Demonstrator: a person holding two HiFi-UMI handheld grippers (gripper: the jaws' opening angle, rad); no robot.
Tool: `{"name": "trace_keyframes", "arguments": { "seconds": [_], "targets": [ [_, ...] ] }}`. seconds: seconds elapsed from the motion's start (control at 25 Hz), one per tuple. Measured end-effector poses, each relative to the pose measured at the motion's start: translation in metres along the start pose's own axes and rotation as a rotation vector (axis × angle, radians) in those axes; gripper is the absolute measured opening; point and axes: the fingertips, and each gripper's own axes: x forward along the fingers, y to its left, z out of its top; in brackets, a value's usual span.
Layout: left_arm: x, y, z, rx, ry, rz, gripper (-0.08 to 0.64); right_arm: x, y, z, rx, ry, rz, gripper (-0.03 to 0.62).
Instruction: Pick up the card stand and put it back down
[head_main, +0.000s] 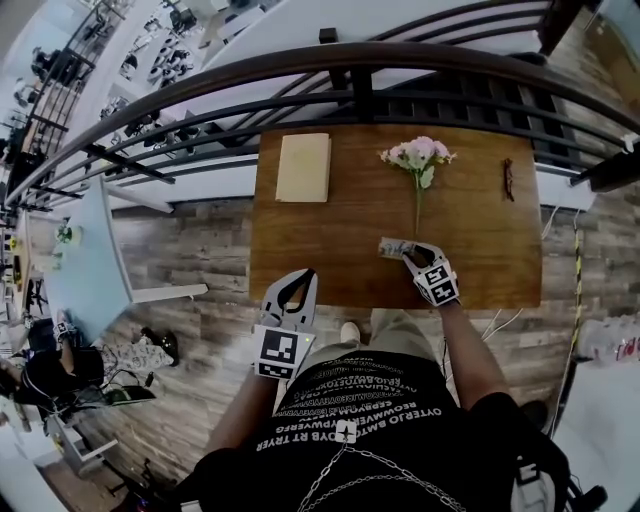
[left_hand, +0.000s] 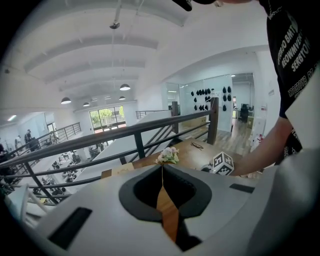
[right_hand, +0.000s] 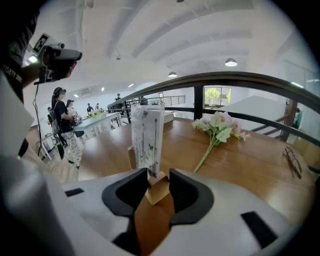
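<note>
The person's right forearm reaches from the torso toward 11 o'clock, bringing the right gripper (head_main: 408, 257) low over the wooden table (head_main: 480, 250) near its 6 o'clock edge. Its jaws grasp the card stand (right_hand: 147, 135) by the small wooden base, a pad against each side, with the card upright. The stand sits right of the table's middle, and the flowers (head_main: 418, 155) lie at its 12 o'clock. The left arm is bent close to the body. It holds the left gripper (head_main: 303, 278) off the table's edge at 7 o'clock, clenched and empty.
</note>
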Motion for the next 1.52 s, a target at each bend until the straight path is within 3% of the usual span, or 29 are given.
{"name": "trace_keyframes", "arguments": {
  "seconds": [0.24,0.4,0.52,0.64,1.04,1.24,1.52],
  "targets": [
    [-0.006,-0.002,0.005,0.004,-0.031,-0.013,0.029,-0.012,0.0,0.006,0.017,-0.005,-0.023,0.182],
    [-0.011,-0.004,0.013,0.007,-0.074,-0.032,0.029,-0.046,-0.005,0.027,0.025,-0.068,-0.117,0.202],
    [-0.018,-0.004,0.021,0.013,-0.115,-0.044,0.029,-0.082,-0.003,0.055,0.031,-0.172,-0.176,0.14],
    [-0.027,-0.003,0.023,0.012,-0.149,-0.05,0.029,-0.116,0.012,0.08,0.014,-0.249,-0.211,0.021],
    [-0.069,-0.005,0.032,0.001,-0.253,-0.118,0.029,-0.212,0.075,0.162,0.034,-0.446,-0.227,0.014],
    [-0.088,-0.004,0.029,-0.025,-0.29,-0.153,0.028,-0.243,0.104,0.186,-0.035,-0.457,-0.253,0.014],
    [-0.103,-0.011,0.021,-0.052,-0.316,-0.192,0.028,-0.275,0.124,0.186,-0.031,-0.451,-0.273,0.014]
  ]
}}
